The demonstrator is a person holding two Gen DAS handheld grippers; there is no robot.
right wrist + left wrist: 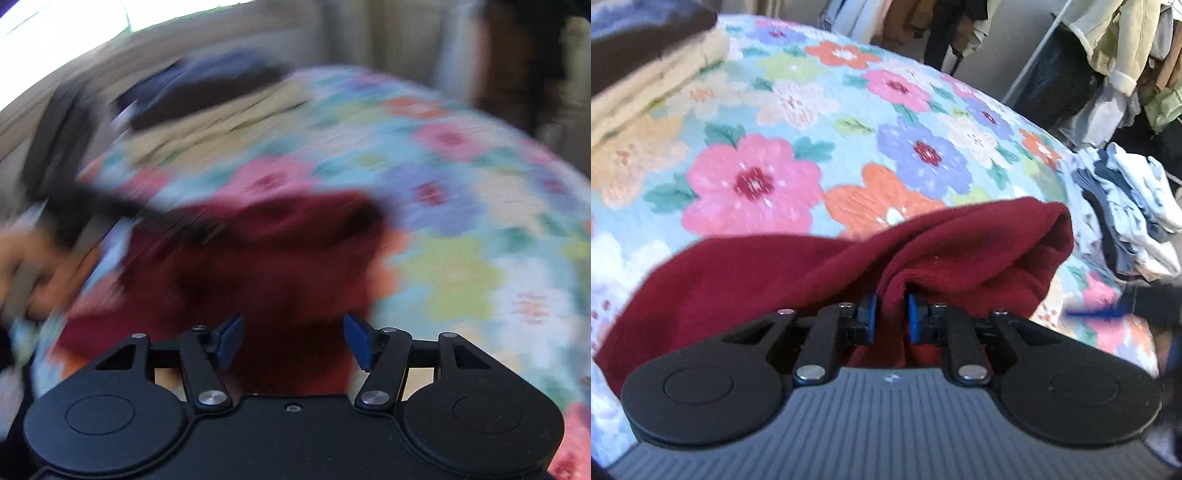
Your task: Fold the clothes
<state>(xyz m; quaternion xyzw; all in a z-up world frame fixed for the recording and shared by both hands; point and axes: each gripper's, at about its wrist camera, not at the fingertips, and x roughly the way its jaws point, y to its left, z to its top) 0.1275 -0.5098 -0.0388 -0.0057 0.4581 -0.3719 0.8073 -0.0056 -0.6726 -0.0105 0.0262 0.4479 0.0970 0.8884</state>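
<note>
A dark red garment [746,273] lies bunched on a floral bedspread [798,122]. My left gripper [891,312] is shut on a fold of the red garment, which runs up between its blue pads. In the right wrist view, which is blurred by motion, the same red garment [266,251] lies just ahead of my right gripper [294,341]. Its blue pads stand wide apart with nothing between them. The other hand and gripper [62,206] show at the left of that view.
A folded beige and dark stack [646,70] sits at the far left of the bed. A pile of light blue and navy clothes [1123,210] lies at the right edge. A rack of hanging clothes [1115,55] stands beyond the bed.
</note>
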